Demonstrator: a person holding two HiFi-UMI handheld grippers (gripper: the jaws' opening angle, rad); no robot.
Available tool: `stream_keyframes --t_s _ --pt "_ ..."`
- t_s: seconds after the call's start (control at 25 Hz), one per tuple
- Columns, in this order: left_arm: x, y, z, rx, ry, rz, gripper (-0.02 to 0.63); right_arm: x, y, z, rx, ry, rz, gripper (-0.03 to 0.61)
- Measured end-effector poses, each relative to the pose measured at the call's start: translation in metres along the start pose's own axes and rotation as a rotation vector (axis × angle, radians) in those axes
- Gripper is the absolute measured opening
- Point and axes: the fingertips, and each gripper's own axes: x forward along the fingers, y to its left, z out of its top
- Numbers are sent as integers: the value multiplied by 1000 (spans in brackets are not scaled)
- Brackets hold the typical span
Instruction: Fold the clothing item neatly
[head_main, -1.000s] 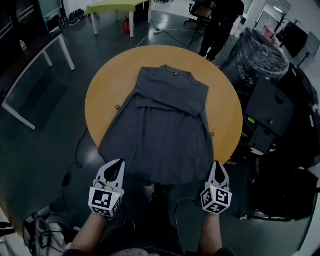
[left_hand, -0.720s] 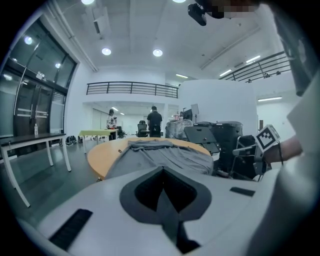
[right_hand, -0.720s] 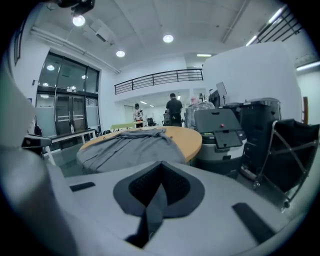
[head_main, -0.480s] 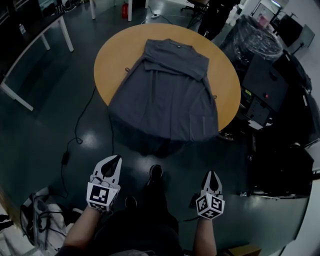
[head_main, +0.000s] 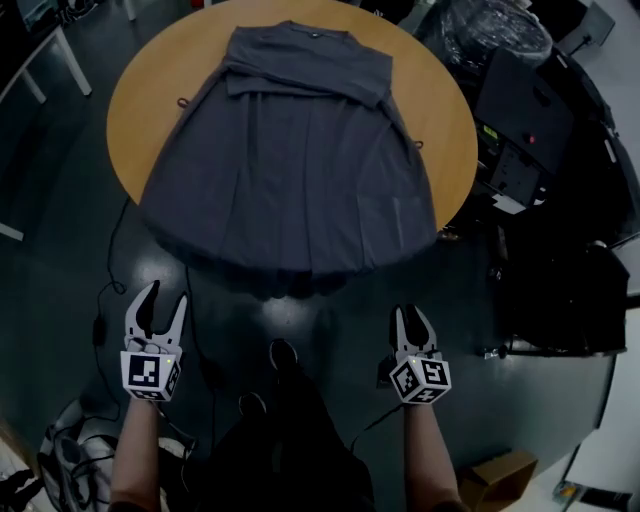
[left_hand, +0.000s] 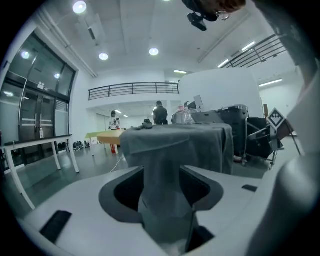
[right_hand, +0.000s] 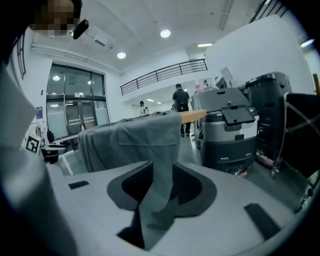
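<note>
Lying spread on the counter (head_main: 145, 100), the garment (head_main: 290, 150) seems unfolded beyond tucked sleeves; left gripper (head_main: 166, 300) and right gripper (head_main: 411, 315) hang clear, jaws opening, empty.

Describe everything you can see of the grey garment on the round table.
The grey garment looks like soft cloth, spread flat on the round orange table. Its collar lies at the far side; both sleeves seem folded in across the chest. The hem overhangs the near edge. Only the table touches it.
</note>
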Motion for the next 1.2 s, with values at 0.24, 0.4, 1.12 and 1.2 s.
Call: stream_keyframes --t_s 0.24,0.4,1.12,1.2 --pt "63 25 -99 -14 121 -73 276 66 -35 -77 -110 109 86 223" --pt "102 46 -135 9 143 -103 305 108 -65 -105 -162 131 135 268" --pt "139 26 -97 68 82 -146 12 123 -9 -82 -341 128 253 -5" --pt "113 24 -91 58 89 -136 12 98 -6 -80 -319 148 245 -4"
